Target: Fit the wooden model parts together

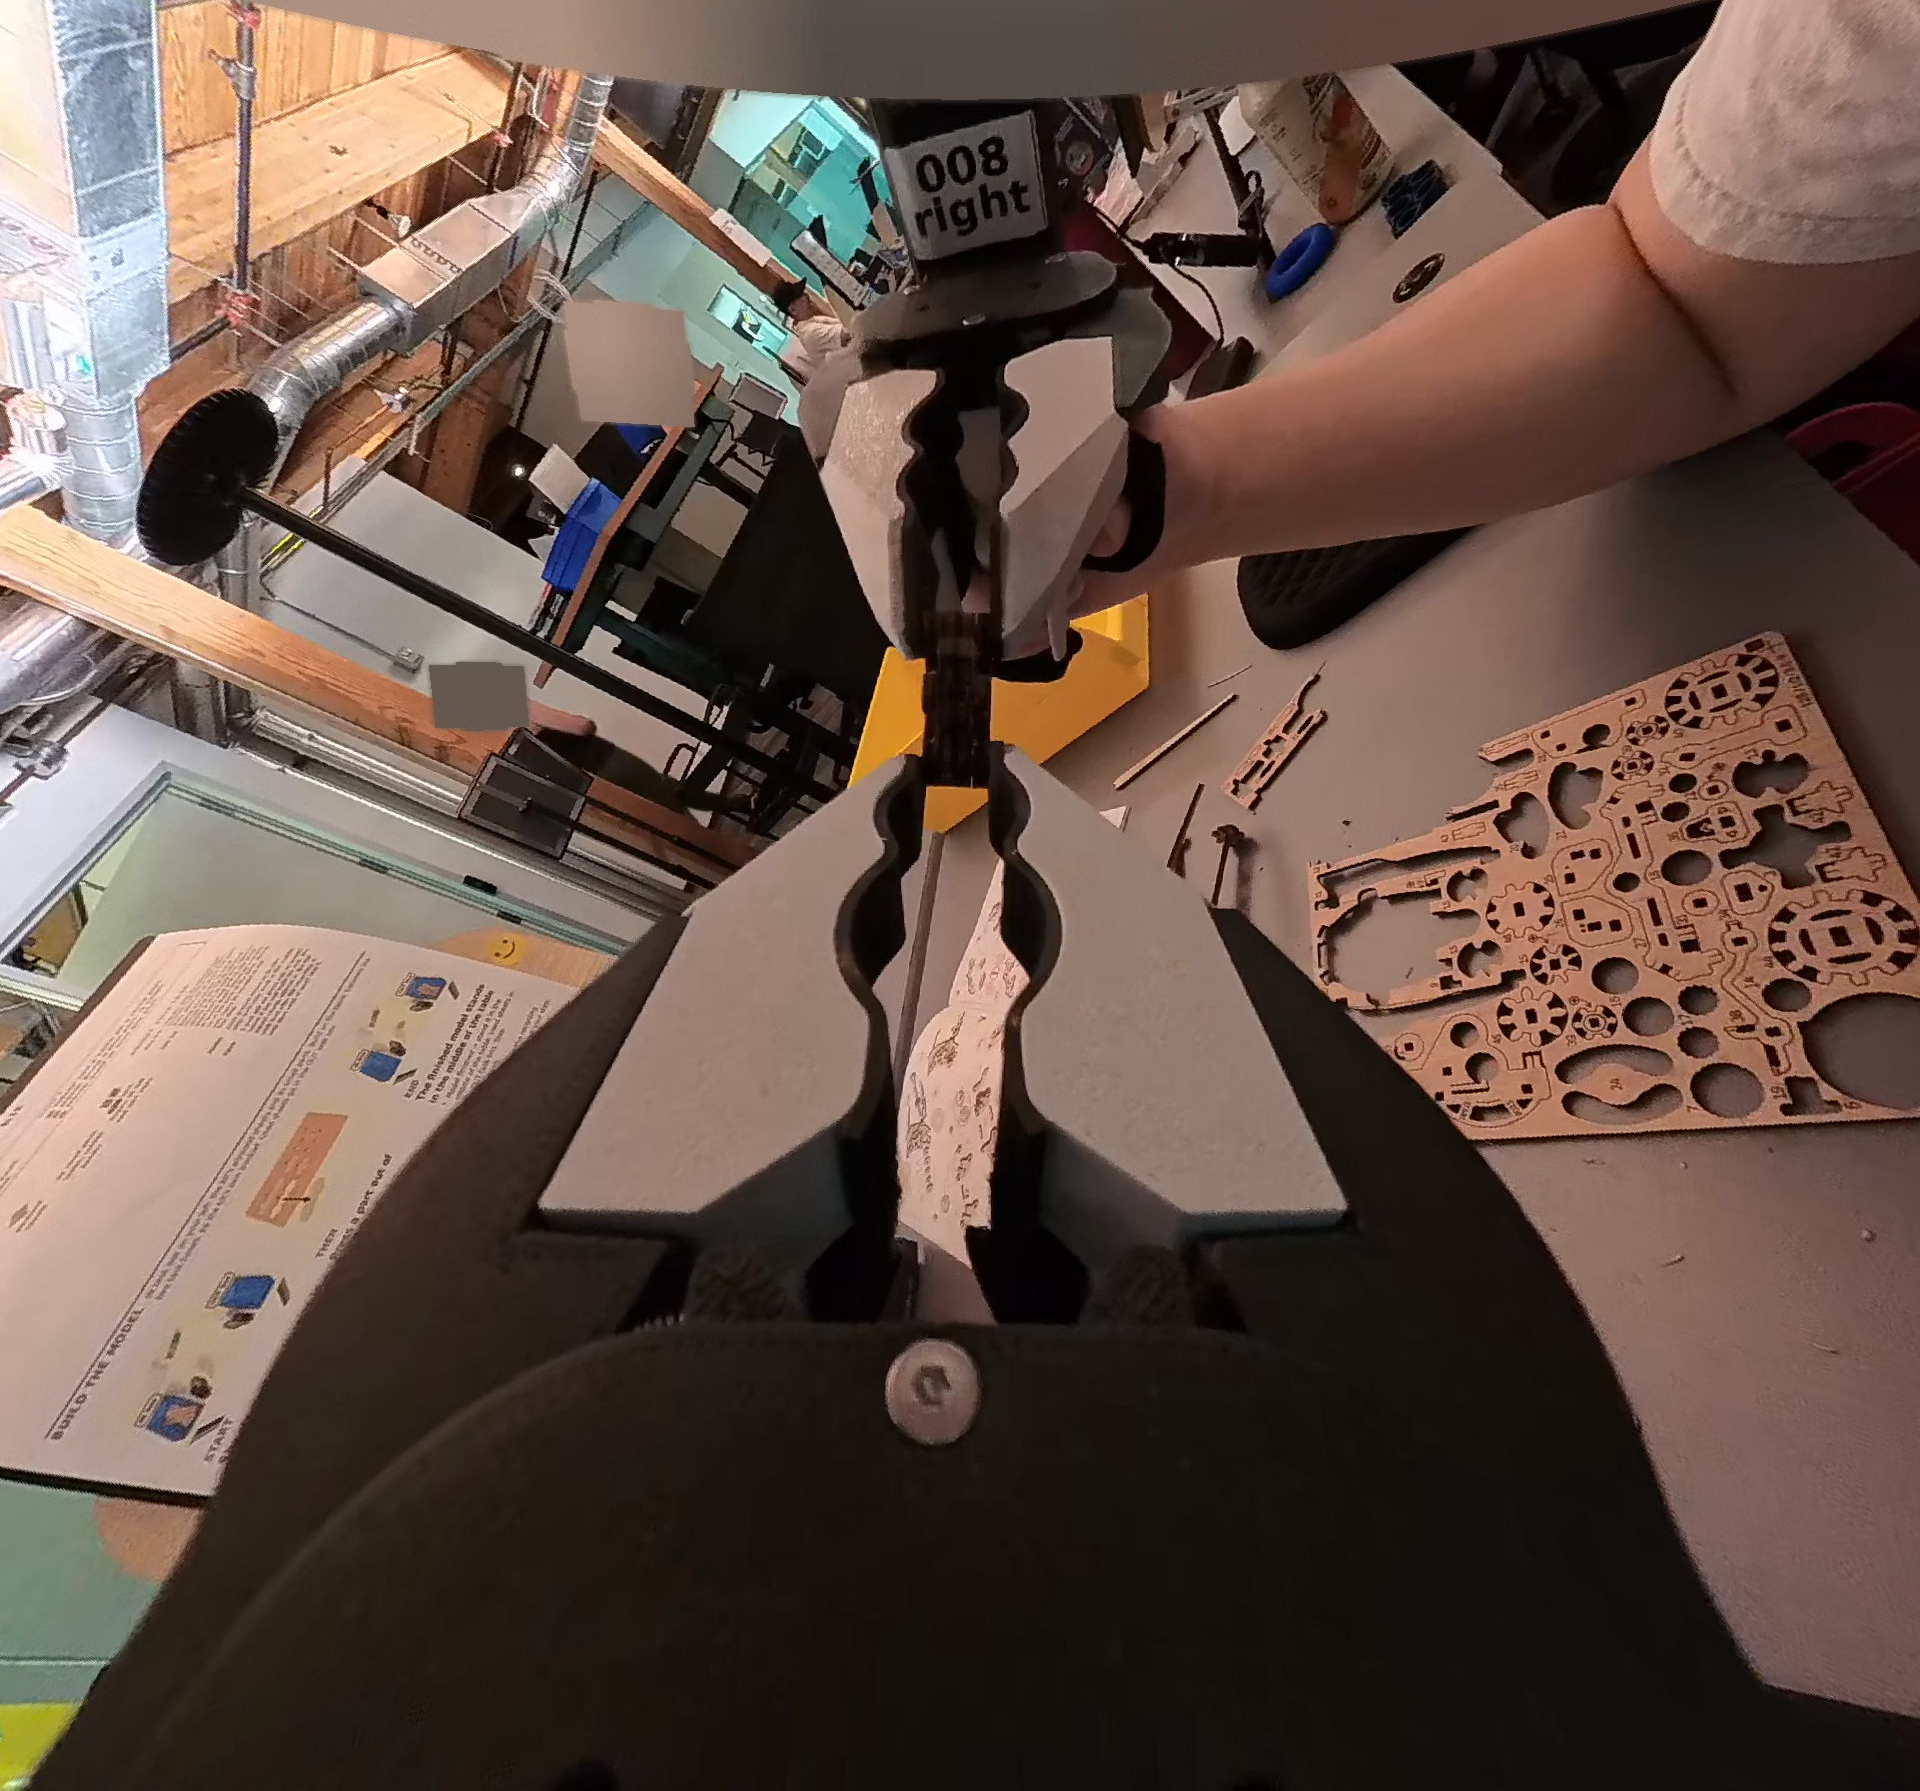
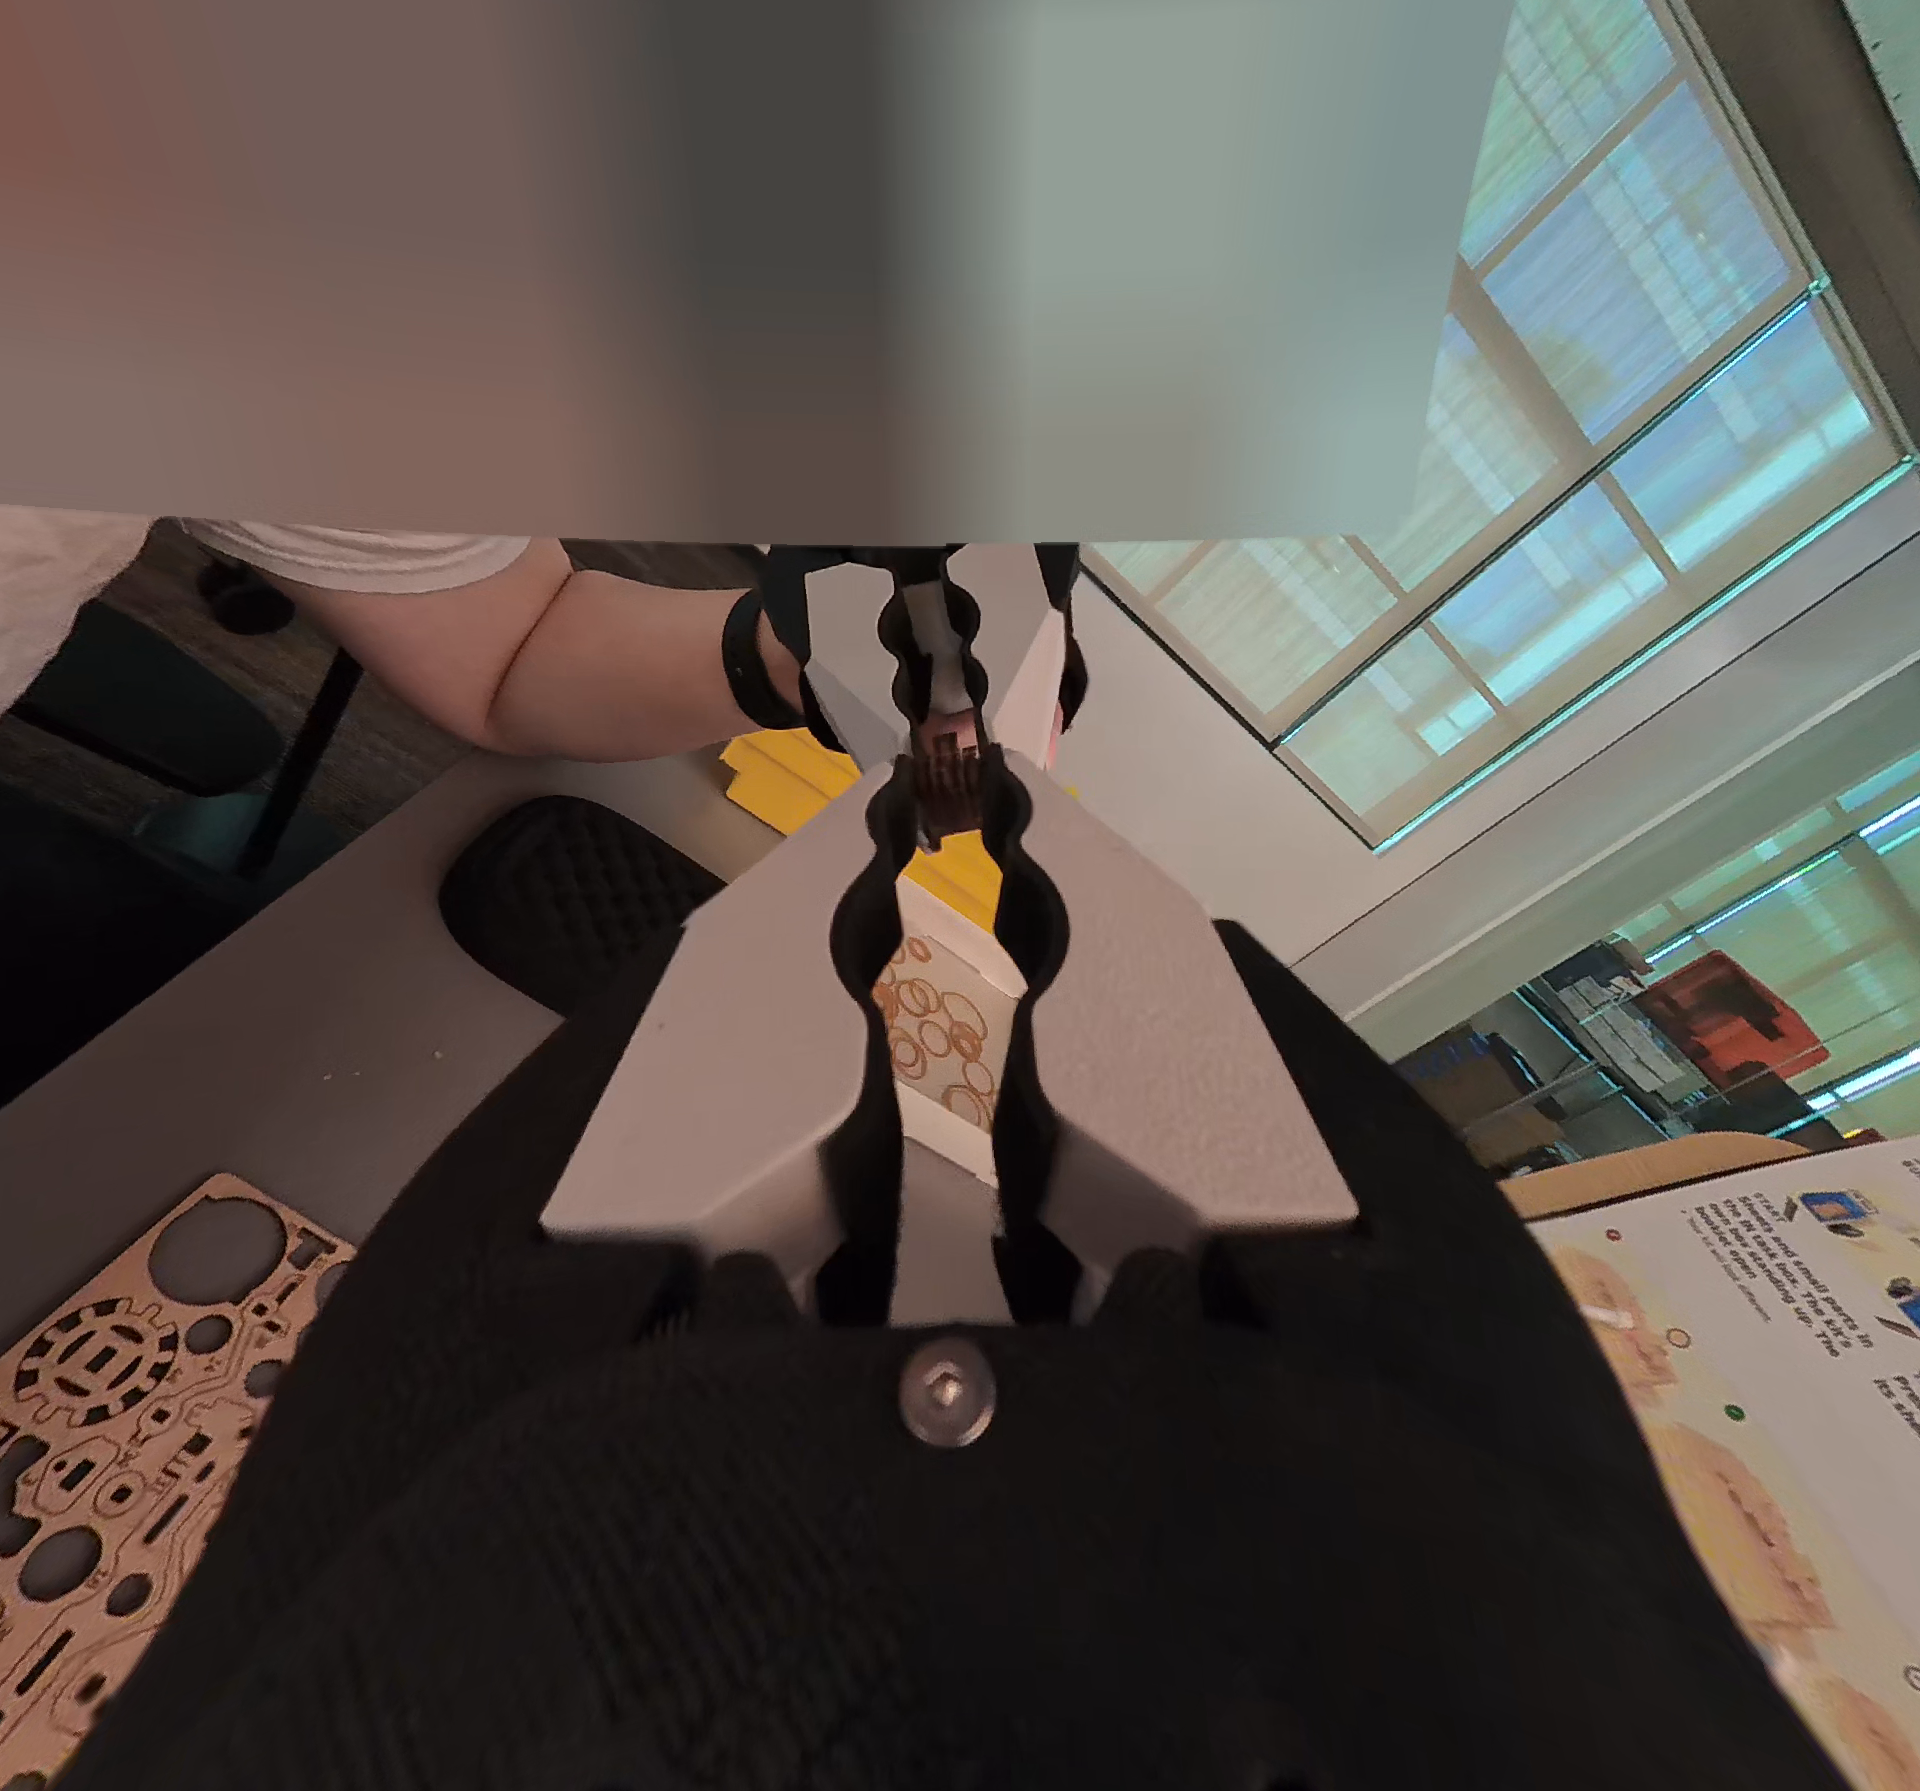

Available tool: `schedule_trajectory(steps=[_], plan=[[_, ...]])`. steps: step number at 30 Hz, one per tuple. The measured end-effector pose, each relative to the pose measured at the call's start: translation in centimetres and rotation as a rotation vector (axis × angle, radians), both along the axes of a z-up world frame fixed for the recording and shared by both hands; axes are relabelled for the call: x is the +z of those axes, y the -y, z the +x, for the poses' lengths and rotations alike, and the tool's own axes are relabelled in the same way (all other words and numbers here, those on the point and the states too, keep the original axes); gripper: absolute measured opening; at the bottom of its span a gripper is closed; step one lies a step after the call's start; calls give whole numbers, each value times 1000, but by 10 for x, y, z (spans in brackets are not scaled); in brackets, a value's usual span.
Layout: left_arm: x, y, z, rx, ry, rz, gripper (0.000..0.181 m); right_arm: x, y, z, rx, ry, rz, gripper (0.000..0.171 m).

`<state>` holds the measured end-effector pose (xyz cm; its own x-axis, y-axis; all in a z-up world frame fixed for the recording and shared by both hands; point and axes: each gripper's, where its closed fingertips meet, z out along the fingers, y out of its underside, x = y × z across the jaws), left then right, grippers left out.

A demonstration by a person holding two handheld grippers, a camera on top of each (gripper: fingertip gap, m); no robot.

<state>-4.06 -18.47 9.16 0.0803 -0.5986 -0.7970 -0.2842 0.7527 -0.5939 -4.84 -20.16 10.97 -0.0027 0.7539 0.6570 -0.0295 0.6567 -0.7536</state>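
Note:
A small dark wooden model assembly (image 1: 957, 707) hangs in the air between both grippers, above the table. My left gripper (image 1: 957, 773) is shut on its near end. My right gripper (image 1: 951, 635) faces it from beyond and is shut on the far end. In the right wrist view, my right gripper (image 2: 943, 773) grips the same assembly (image 2: 943, 791), with the left gripper (image 2: 940, 715) just behind it. A punched-out wooden parts sheet (image 1: 1704, 920) lies flat on the grey table at right; it also shows in the right wrist view (image 2: 114, 1367).
A yellow box (image 1: 1081, 692) sits below the grippers. Loose wooden slivers and a small cut part (image 1: 1276, 749) lie beside the sheet. A printed instruction sheet (image 1: 218, 1159) lies at left. A black padded rest (image 1: 1340, 578) lies near the person's forearm (image 1: 1455, 411). Left and right tips are no more than a few centimetres apart.

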Motion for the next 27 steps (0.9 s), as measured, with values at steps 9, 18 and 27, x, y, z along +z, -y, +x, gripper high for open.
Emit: schedule_trajectory(steps=[9,18,27], plan=[[0,-5,-1,24,-2,2,10,-1,-6,-1,-17,-12,-18,11],[-2,-4,-2,10,-13,-54,10,-2,-5,-2,-8,6,-11,12],[-7,-3,2,6,-31,-57,10,-8,-6,-5,-61,58,46,12]])
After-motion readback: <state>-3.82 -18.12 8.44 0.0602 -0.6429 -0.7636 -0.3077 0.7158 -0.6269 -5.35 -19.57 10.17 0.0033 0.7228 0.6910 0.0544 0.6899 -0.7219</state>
